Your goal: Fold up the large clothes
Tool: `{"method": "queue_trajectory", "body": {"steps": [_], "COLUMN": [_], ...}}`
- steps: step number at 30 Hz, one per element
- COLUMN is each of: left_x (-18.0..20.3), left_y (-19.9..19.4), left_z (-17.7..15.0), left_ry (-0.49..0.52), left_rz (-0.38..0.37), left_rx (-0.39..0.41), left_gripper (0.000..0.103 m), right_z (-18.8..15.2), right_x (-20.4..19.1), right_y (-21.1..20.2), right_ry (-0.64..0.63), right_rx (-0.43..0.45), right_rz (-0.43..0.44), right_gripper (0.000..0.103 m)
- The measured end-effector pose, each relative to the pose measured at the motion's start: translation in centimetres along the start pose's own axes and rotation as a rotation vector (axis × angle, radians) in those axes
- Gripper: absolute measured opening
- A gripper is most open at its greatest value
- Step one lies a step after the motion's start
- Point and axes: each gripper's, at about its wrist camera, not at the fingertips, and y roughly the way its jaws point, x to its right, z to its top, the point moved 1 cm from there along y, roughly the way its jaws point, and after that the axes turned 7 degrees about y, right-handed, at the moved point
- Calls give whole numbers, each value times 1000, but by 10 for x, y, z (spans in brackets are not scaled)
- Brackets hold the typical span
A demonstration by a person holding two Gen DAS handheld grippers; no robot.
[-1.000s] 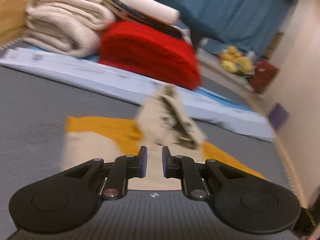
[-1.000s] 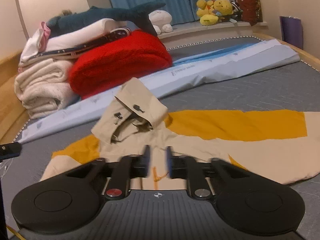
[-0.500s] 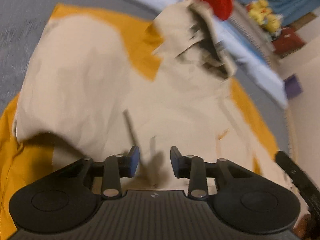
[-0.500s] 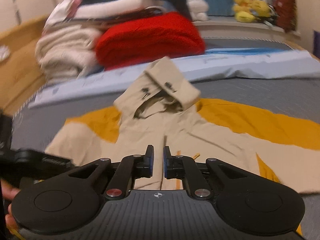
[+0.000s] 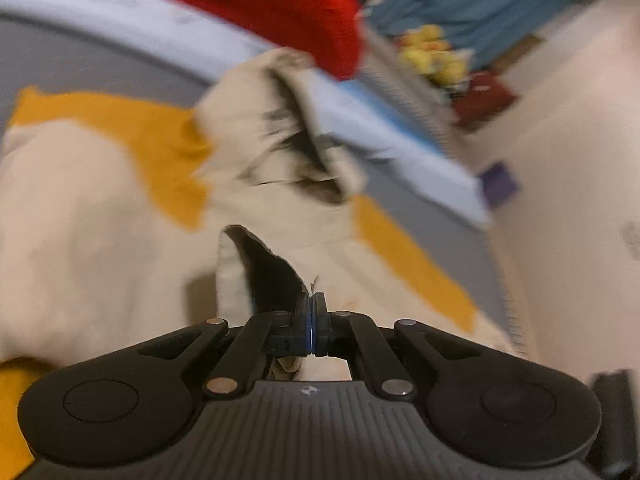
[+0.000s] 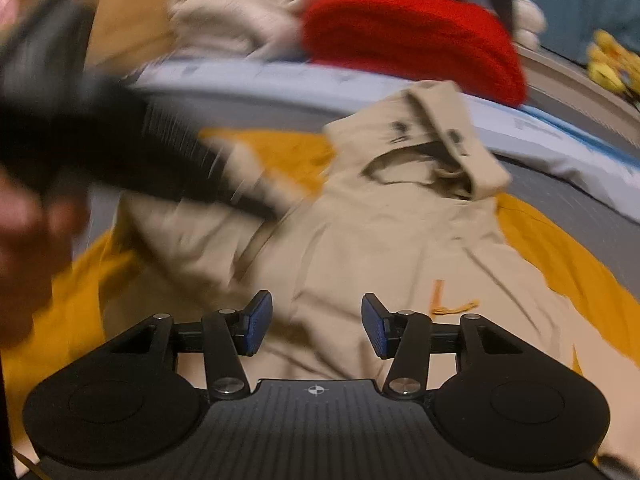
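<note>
A beige and mustard-yellow hooded jacket [image 5: 100, 216] lies spread on the grey bed, hood [image 5: 276, 132] toward the far side. My left gripper [image 5: 311, 312] is shut on a raised fold of the jacket's beige cloth [image 5: 248, 268], whose dark inner side shows. In the right wrist view the jacket [image 6: 400, 248] fills the middle, hood [image 6: 424, 140] up at the back. My right gripper [image 6: 316, 326] is open and empty just above the jacket's chest. The left gripper body and the hand holding it show blurred at the left of the right wrist view [image 6: 120, 152].
A red blanket [image 6: 412, 36] and folded cream towels [image 6: 236, 12] are stacked at the head of the bed. A light blue sheet [image 5: 384, 136] lies across behind the jacket. Yellow plush toys [image 5: 432, 52] sit on the far ledge. A wall [image 5: 568, 200] stands on the right.
My left gripper has closed on a fold of the jacket and lifted it. My right gripper has opened wide and moved closer over the jacket's chest.
</note>
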Motion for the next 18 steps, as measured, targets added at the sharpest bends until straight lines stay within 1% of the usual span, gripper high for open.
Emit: {"method": "queue_trajectory", "body": {"steps": [2,4,8,10,11,12,13,15,16,17,18], "left_x": [11,21,33,31,28,23,19,7,1,-7,-16], "left_y": [-4,-6,-6,-11,-15,-23,-27,-36,-40,-45,-51], "left_z": [1,1,1,2,4,6,10,18,23,27,29], "left_ry": [35,70,108,105,97,88,79,49,32,11,-8], "left_rz": [-67,-115,-172,-184,-186,-183,-174,-134,-106,-59,-6], "left_rx": [16,29,43,56,67,80,97,135,150,170,188], "left_gripper": [0,0,0,0,1,3,4,5,5,5,5], "right_z": [-3,-5,-5,-2,1,4,7,13,15,16,15], "right_x": [-9,-15,-17,-9,-1,8,19,43,55,71,81], "right_y": [1,1,-1,-3,-5,-7,-11,-19,-25,-31,-35], "right_ry": [-62,-105,-156,-133,-90,-35,35,181,256,341,399], "right_rx": [7,14,48,73,79,88,104,140,163,191,210], "right_rz": [-40,-75,-156,-198,-204,-205,-201,-204,-214,-237,-262], "right_gripper": [52,52,49,35,15,13,12,11,11,10,10]}}
